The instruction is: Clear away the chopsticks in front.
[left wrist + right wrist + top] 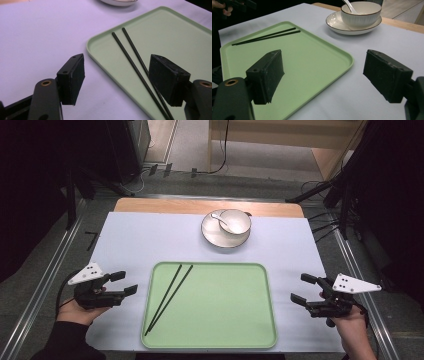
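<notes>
Black chopsticks lie on the green tray, so the left gripper, fingers wide like the right gripper's, should probably straddle them squarely.

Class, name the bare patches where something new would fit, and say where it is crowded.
Free: the green tray right of the chopsticks, and the tablecloth left of the plate. Crowded: the plate, with bowl and spoon.
</notes>
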Action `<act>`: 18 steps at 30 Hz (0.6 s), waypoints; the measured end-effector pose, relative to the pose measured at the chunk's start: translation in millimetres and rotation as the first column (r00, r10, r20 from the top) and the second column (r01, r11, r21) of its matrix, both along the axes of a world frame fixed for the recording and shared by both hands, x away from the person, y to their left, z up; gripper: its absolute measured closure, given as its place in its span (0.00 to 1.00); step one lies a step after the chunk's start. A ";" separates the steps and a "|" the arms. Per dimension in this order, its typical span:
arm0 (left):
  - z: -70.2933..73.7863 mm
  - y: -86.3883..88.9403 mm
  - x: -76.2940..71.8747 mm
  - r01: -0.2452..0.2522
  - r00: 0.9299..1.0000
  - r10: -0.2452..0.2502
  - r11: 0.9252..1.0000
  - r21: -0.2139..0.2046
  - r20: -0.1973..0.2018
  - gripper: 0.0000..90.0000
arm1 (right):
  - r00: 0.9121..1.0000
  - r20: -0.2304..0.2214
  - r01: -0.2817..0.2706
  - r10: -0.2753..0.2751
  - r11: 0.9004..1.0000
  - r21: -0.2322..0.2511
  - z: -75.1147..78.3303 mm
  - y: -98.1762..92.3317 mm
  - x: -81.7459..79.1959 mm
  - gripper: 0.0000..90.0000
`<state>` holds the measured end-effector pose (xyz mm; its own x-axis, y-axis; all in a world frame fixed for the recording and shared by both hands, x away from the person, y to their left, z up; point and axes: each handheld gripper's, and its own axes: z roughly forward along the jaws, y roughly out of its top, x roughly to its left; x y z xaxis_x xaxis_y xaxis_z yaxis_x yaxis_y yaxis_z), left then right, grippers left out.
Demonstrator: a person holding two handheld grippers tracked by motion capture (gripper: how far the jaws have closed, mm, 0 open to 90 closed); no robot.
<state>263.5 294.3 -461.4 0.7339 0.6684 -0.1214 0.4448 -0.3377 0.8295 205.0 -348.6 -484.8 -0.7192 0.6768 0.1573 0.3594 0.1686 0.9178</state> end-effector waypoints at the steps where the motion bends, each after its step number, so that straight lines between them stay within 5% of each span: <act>1: -0.3 3.8 -1.5 0.000 1.000 0.000 1.000 0.000 0.007 0.32 | 1.000 0.001 0.000 0.000 1.000 -0.001 -0.1 -0.1 0.2 0.19; 9: -4.7 25.8 -8.7 -0.022 0.998 0.023 1.000 -0.021 0.053 0.30 | 1.000 0.001 -0.003 0.003 1.000 0.004 0.6 0.0 -0.2 0.19; 18: -5.7 23.2 -6.8 -0.020 0.999 0.021 1.000 -0.017 0.040 0.27 | 1.000 0.002 -0.003 0.003 1.000 0.006 0.4 0.2 0.0 0.19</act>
